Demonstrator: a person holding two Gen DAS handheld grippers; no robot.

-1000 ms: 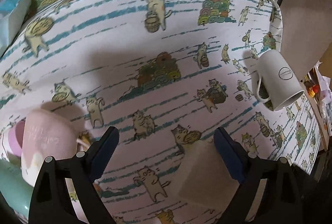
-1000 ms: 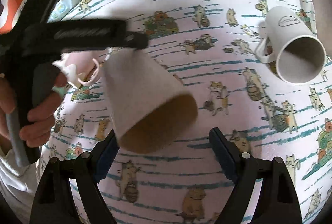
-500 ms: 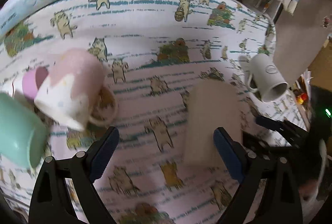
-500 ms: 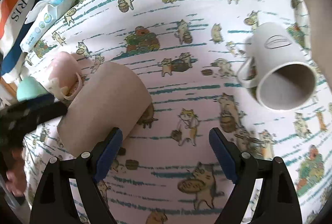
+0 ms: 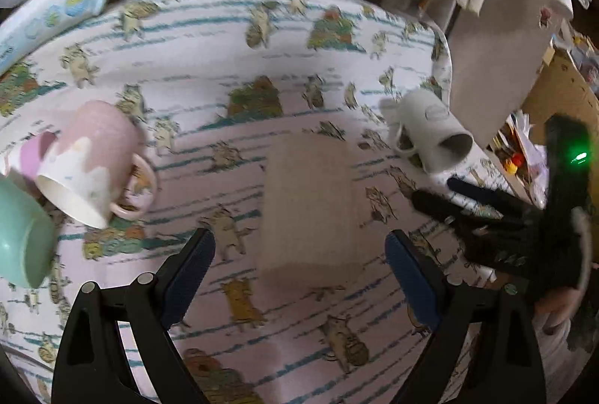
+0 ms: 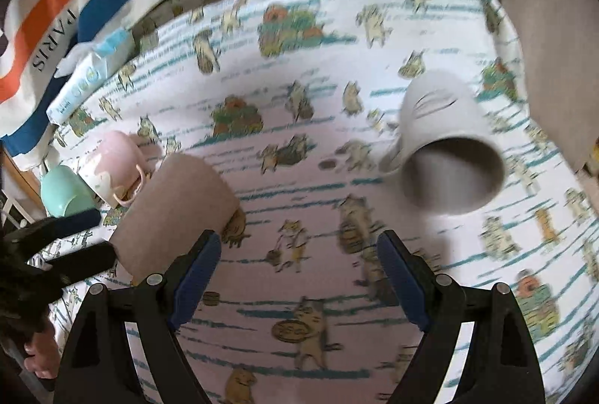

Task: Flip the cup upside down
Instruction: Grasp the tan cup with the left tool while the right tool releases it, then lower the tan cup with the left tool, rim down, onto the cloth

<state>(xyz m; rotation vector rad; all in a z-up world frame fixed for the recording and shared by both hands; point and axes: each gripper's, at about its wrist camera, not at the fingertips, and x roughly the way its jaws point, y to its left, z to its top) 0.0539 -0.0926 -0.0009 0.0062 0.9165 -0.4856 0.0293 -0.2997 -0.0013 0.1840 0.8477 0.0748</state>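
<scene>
Both tools gape empty: left tool (image 5: 299, 261), right tool (image 6: 299, 269). The brown cup (image 5: 310, 205) stands inverted mid-desk; a careless nudge could topple it.

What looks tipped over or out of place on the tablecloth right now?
Several cups are tipped. The white mug lies on its side, mouth toward the camera. The pink mug and mint cup at the left also lie tilted. The brown paper cup stands mouth-down. No spill is visible. Both tools are open and empty.
</scene>
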